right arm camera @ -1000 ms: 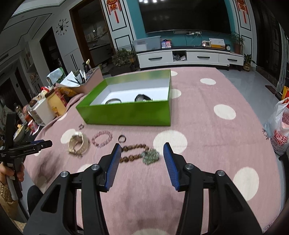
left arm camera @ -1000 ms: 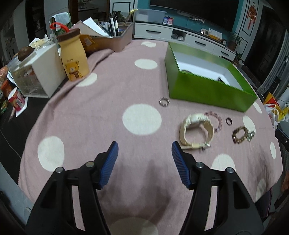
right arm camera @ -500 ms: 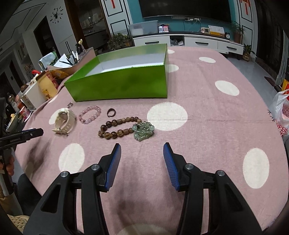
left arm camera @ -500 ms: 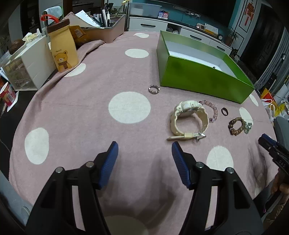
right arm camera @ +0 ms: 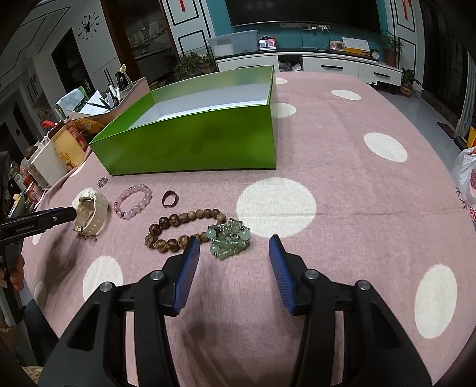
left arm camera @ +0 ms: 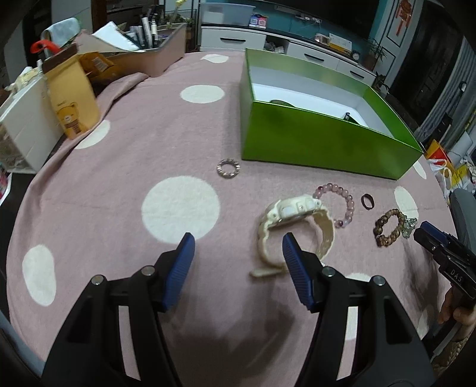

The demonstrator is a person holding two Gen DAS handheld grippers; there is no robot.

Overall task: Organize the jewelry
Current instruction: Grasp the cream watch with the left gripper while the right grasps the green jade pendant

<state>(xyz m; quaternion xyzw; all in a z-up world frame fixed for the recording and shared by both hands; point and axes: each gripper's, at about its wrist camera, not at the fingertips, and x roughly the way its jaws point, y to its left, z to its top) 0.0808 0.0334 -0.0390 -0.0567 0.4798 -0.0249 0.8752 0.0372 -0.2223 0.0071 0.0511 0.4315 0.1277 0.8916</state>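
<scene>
My left tongs [left arm camera: 238,253] gape empty beside the cream watch [left arm camera: 294,220], right tongs [right arm camera: 233,253] wide w/ nothing gripped just short of the wooden bracelet [right arm camera: 181,227], lined up for grabs I think. Beyond: pink bracelet [right arm camera: 133,201], dark ring [right arm camera: 170,199], then green box [right arm camera: 193,146], prob. where it all goes.

Left tool [left arm camera: 238,253] open, cream watch [left arm camera: 294,226] beside right finger.

Home living room, wall television [right arm camera: 300,12], white media cabinet [right arm camera: 327,64], wall clock [right arm camera: 88,27]
</scene>
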